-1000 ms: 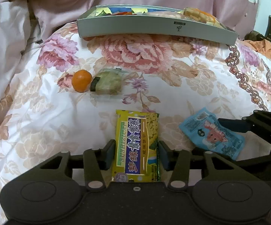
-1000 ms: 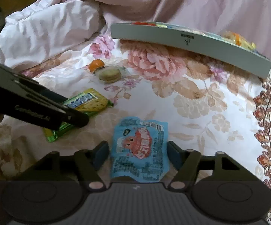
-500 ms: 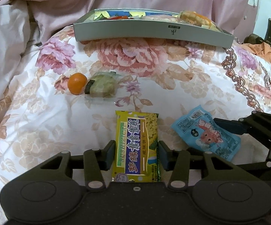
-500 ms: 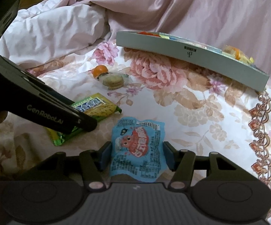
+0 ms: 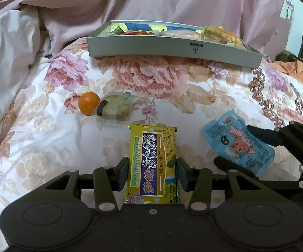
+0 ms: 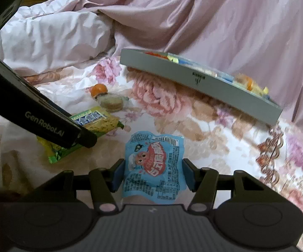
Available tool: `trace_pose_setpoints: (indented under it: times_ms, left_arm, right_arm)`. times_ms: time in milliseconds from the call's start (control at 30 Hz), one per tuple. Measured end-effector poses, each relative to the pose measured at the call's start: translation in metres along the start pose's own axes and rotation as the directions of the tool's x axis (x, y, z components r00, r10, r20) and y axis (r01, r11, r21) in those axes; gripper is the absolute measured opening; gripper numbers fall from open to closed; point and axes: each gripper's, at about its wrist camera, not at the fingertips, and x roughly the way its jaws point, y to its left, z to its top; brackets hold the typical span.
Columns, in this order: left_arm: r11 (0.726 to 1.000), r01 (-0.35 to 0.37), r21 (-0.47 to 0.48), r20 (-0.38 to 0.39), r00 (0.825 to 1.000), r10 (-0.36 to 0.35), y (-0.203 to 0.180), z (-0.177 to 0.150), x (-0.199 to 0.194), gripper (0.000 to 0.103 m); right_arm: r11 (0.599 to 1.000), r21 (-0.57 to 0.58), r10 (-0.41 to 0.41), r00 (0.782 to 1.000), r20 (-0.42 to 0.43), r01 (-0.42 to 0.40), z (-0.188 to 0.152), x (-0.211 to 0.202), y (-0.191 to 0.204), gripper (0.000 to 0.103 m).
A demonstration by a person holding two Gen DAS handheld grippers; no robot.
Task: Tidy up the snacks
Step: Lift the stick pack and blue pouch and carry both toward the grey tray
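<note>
Left gripper fingers clamp the yellow cracker packet and right gripper fingers apparently pinch the blue snack pouch, both just above the floral bedspread, evidently for the grey tray beyond.

Cracker packet left of pouch, tray behind, orange beside cookie

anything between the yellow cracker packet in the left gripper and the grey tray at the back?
Mostly bare floral bedspread. Left of the line from yellow cracker packet to grey tray: clear-wrapped round biscuit, small orange fruit. Left wrist view.
</note>
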Motion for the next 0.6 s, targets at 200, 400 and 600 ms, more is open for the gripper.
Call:
trace_pose_setpoints:
  times_ms: [200, 400, 600]
  left_arm:
    - [1.0, -0.003, -0.028, 0.038, 0.999, 0.004, 0.001, 0.002, -0.003, 0.05]
    - [0.998, 0.005, -0.059, 0.074, 0.997, -0.001, 0.001, 0.003, -0.006, 0.05]
    - [0.995, 0.012, -0.103, 0.119, 0.993, 0.0, 0.003, 0.009, -0.008, 0.05]
  right_arm:
    - [0.998, -0.034, -0.048, 0.997, 0.053, 0.05, 0.004, -0.003, -0.004, 0.062]
    - [0.997, -0.021, -0.073, 0.994, 0.078, 0.075, 0.006, -0.003, -0.011, 0.062]
    - [0.996, -0.024, -0.079, 0.992, 0.098, 0.082, 0.009, -0.006, -0.014, 0.062]
